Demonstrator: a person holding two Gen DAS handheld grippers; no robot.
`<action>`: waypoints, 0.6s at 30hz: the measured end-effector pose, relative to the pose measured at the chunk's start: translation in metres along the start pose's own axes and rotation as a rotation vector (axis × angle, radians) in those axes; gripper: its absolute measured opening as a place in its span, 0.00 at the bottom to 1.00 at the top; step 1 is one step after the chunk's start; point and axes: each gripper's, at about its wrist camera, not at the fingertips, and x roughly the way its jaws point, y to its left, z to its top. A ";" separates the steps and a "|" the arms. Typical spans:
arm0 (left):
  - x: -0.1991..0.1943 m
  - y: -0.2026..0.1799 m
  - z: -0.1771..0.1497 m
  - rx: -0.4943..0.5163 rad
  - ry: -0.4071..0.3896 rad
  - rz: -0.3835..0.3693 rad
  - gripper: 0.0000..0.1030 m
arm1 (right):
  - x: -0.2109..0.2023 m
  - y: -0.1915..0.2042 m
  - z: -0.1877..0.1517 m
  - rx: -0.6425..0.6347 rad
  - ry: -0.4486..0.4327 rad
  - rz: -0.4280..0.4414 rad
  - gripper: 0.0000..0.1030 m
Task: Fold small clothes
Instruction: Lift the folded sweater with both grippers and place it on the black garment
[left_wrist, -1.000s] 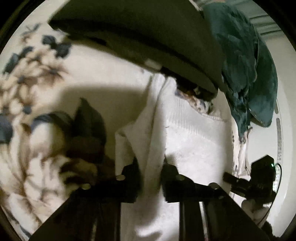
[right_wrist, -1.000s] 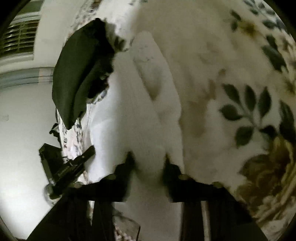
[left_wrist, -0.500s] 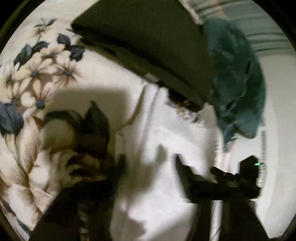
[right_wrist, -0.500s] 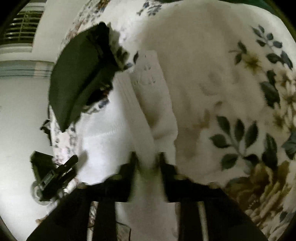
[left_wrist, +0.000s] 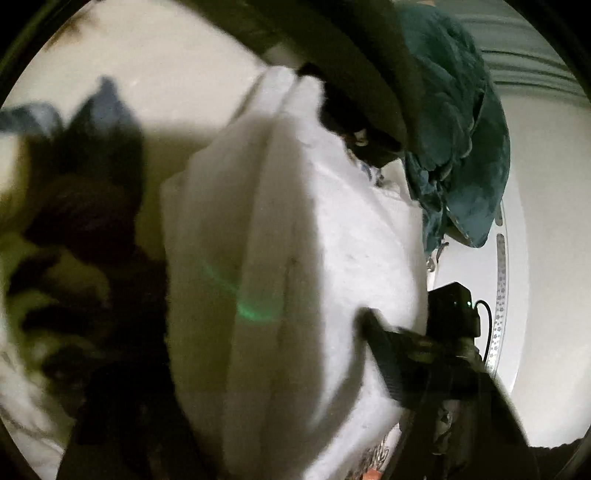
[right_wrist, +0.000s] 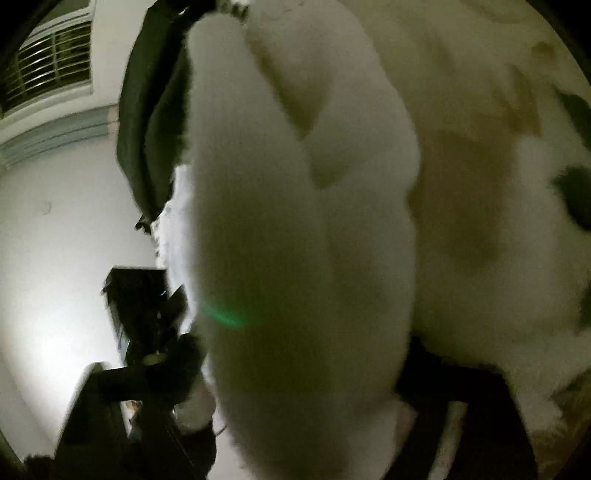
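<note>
No containers visible. White knit garment (left_wrist: 295, 258) fills the space straight ahead of the left tool (left_wrist: 266, 391), folded in long soft ridges, blurred, lying on the floral bedspread (left_wrist: 155, 74). Left tool fingers stand wide apart around it. Right tool (right_wrist: 306, 387): garment (right_wrist: 295, 221) bunches up against the lens, fingers mostly hidden, cannot tell its state. Dark folded cloth (left_wrist: 351, 48) and teal cloth (left_wrist: 458, 129) lie beyond.

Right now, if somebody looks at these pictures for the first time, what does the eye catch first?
First, the white garment, lying in long soft folds and filling the middle of both wrist views. Behind it in the left wrist view, a dark folded cloth lies along the top and a crumpled teal cloth sits at the upper right. The floral bedspread fills the right side of the right wrist view.
</note>
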 end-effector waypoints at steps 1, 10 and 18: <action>-0.005 -0.003 -0.002 -0.001 -0.013 0.002 0.40 | -0.002 0.002 -0.001 -0.003 -0.013 -0.006 0.56; -0.047 -0.063 -0.015 0.016 -0.072 -0.010 0.35 | -0.041 0.067 -0.023 -0.095 -0.085 -0.031 0.45; -0.130 -0.161 0.039 0.096 -0.207 -0.032 0.35 | -0.105 0.202 0.005 -0.252 -0.182 0.004 0.45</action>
